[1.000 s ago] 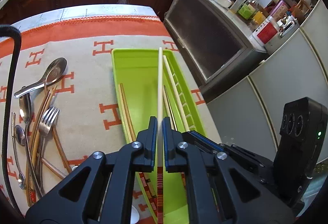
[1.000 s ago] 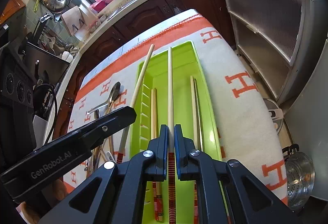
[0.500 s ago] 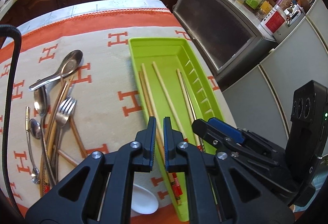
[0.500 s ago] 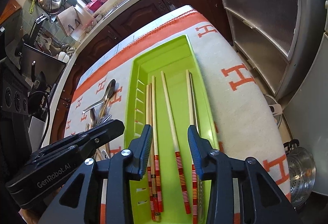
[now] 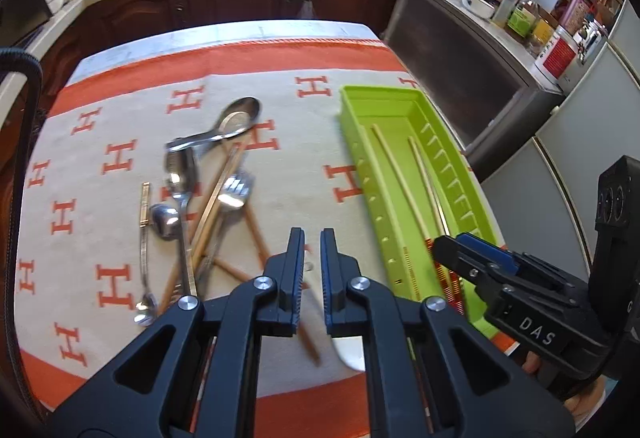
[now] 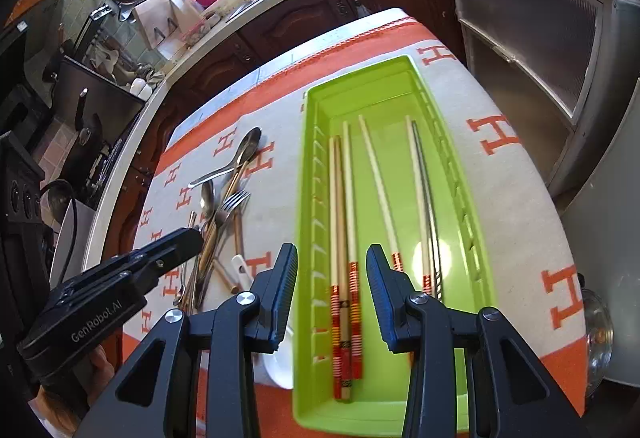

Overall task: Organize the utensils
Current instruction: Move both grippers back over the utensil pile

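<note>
Bare cloth [image 5: 296, 173] is lying open between the heap of spoons and forks [image 5: 200, 197] and the green tray [image 6: 476, 238], giving a gripper a clear lane. Chopsticks [image 6: 344, 238] are filling much of the tray floor, with free strips showing between them. A white spoon [image 6: 276, 362] is lying just beside the tray's near left corner, crowding that approach.

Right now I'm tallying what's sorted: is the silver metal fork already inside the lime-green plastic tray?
No, the fork lies in the utensil pile on the cloth, left of the tray.
</note>
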Demonstrator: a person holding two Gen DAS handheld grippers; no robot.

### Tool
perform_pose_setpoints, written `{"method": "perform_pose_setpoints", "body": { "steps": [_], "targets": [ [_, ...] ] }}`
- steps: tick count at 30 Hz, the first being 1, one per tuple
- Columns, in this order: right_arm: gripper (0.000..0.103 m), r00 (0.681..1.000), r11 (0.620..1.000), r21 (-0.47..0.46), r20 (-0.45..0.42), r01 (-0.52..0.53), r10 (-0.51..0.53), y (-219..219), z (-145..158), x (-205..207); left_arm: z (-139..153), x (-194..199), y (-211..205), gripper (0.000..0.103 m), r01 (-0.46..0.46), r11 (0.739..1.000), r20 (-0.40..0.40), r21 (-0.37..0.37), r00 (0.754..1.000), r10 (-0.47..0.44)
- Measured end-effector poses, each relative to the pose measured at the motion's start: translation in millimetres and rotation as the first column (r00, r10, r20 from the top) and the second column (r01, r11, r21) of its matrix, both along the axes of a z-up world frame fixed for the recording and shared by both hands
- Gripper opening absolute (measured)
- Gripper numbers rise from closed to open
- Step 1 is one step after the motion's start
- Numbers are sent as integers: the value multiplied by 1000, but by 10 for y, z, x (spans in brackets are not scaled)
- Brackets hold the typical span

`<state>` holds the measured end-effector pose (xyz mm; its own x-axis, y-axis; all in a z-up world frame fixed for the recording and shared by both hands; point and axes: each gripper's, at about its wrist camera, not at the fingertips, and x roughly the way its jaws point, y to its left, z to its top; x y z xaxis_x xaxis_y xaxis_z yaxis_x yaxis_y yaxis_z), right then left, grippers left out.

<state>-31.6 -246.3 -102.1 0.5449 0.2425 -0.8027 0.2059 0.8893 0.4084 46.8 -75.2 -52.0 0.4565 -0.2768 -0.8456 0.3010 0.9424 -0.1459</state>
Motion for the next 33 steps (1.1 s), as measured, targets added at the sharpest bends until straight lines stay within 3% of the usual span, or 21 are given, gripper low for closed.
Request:
{"method": "perform_pose_setpoints", "body": {
  "steps": [18,27,33],
  "targets": [
    [36,985,985,-47,29,-169,170,883,325,-94,99,-344,1183,6,-176,983,86,43,981,172],
    [36,958,956,-77,17,-284,286,1381,265,43,-105,-326,1646,6,-216,976,31,-23,976,217],
    [36,933,934,-30,34,-357,358,1684,176,329,-302,-211,1796,6,-217,975,-13,-54,976,216]
  ]
}}
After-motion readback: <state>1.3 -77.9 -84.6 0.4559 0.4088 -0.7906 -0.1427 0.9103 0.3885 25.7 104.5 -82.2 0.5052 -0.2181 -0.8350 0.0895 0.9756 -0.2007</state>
